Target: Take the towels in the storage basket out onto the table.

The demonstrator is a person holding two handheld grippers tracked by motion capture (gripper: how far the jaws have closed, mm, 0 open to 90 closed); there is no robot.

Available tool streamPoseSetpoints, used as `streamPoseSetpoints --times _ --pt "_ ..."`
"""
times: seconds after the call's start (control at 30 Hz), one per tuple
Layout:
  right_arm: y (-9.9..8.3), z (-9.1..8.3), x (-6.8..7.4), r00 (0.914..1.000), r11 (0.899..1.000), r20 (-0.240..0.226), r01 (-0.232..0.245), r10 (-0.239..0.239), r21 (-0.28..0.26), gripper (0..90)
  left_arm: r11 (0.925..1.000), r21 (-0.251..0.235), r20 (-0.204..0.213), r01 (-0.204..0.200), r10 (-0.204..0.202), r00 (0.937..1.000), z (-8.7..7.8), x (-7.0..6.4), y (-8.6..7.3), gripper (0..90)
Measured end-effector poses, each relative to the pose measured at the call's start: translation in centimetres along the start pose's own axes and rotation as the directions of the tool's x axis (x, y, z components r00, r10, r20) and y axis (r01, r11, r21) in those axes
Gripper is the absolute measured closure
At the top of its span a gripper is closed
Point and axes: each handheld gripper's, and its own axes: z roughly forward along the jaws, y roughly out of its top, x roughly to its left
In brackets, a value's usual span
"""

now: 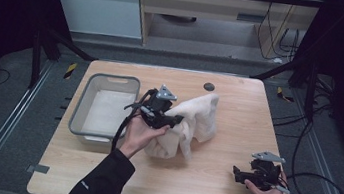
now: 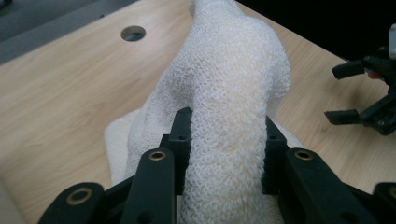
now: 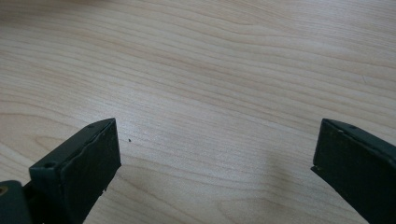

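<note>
Left gripper (image 1: 173, 121) clamps a fold of the white towel (image 1: 197, 118), lifted off mid-table just right of the grey bin (image 1: 79, 110); the fabric bulges between its jaws. Right gripper (image 1: 240, 174) rests near the wooden table's (image 1: 238, 111) front right corner, jaws wide apart over bare wood.

Wooden table (image 1: 223, 154), grey bin (image 1: 104, 106), white towel (image 1: 197, 118)

My left gripper (image 1: 175, 121) is clamped mid-table; my right gripper (image 1: 235, 173), jaws wide apart, hovers near right.
</note>
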Motion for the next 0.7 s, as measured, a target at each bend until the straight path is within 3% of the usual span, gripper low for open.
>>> streamPoseSetpoints --times 0.37,0.7 --pt "0.0 -0.1 -0.1 0.9997 1.0 0.016 -0.018 0.018 -0.013 0.8 0.9993 0.037 0.062 -0.006 0.003 0.998 3.1 -1.1 -2.4 60.1" --pt "0.0 0.0 -0.1 0.9995 1.0 0.029 -0.014 0.014 -0.006 0.8 0.9962 0.085 0.065 -0.022 0.017 0.9978 5.2 -1.4 -5.0 50.6"
